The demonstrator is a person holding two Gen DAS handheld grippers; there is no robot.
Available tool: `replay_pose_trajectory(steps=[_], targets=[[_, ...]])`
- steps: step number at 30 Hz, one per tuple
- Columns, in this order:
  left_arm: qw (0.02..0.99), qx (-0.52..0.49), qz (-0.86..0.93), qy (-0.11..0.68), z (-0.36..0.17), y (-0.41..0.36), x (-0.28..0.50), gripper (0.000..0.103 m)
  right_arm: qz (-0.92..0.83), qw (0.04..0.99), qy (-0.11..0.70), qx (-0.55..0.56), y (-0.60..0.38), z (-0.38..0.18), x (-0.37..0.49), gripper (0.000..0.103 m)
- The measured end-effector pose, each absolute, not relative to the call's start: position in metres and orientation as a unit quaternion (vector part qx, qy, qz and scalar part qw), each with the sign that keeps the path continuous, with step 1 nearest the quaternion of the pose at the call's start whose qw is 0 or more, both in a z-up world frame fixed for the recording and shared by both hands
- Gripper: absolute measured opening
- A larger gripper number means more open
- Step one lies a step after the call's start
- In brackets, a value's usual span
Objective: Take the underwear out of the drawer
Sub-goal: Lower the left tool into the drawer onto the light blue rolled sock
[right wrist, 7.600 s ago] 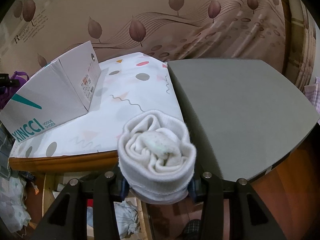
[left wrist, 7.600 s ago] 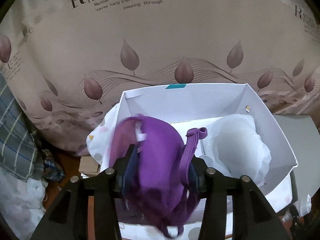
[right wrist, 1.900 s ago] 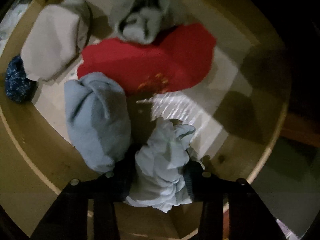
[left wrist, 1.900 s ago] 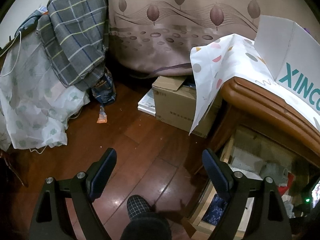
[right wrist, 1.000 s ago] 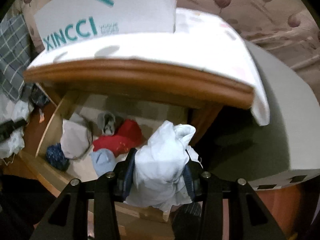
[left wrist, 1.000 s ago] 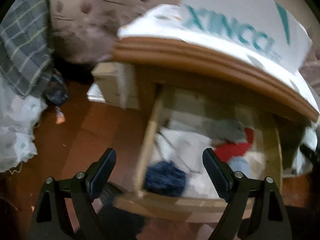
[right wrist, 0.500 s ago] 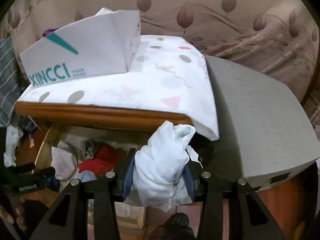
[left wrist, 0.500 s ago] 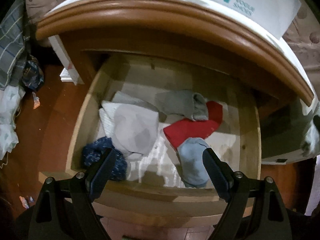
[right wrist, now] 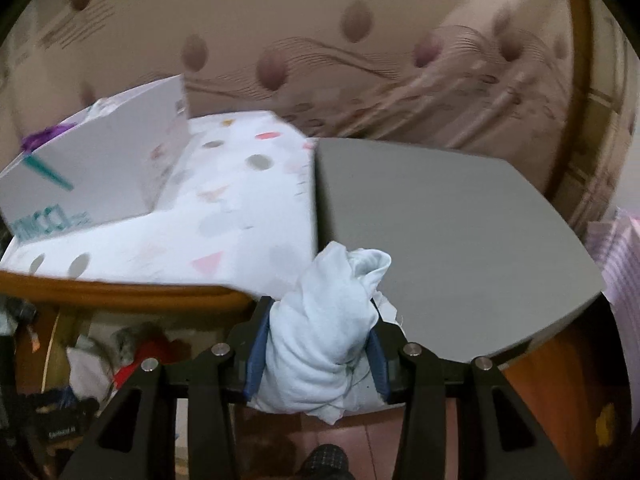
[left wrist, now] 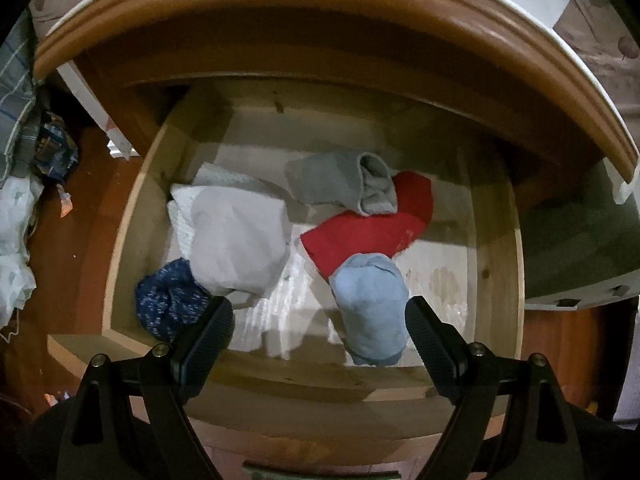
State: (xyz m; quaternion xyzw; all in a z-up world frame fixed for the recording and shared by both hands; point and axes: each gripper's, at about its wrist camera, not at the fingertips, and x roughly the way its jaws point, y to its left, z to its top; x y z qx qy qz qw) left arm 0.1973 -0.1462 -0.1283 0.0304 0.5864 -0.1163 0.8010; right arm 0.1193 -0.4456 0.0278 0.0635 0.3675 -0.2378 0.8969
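Teal lettering — blurred, roughly "XINCCI" — runs along the white shoebox [right wrist: 92,176] side.

**Drawer open under the table edge, bundle held over the board**

In the left wrist view the drawer [left wrist: 496,240] fills the middle, below the table edge [left wrist: 280,12]. Inside it, a sock [left wrist: 344,180] lies at the back, a folded cloth [left wrist: 236,240] to the left, a rolled bundle [left wrist: 370,304] at the front right. In the right wrist view a box [right wrist: 96,168] stands upper left, a flat board [right wrist: 440,232] to the right.
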Motion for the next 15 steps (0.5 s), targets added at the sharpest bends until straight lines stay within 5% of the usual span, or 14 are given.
replay_pose_trajectory(steps=[15], targets=[[0.752,0.022,-0.108,0.65,-0.166,-0.179,0.218,0.085,-0.288,0.882,0.356,0.113,-0.487,0.029,0.109,0.043]])
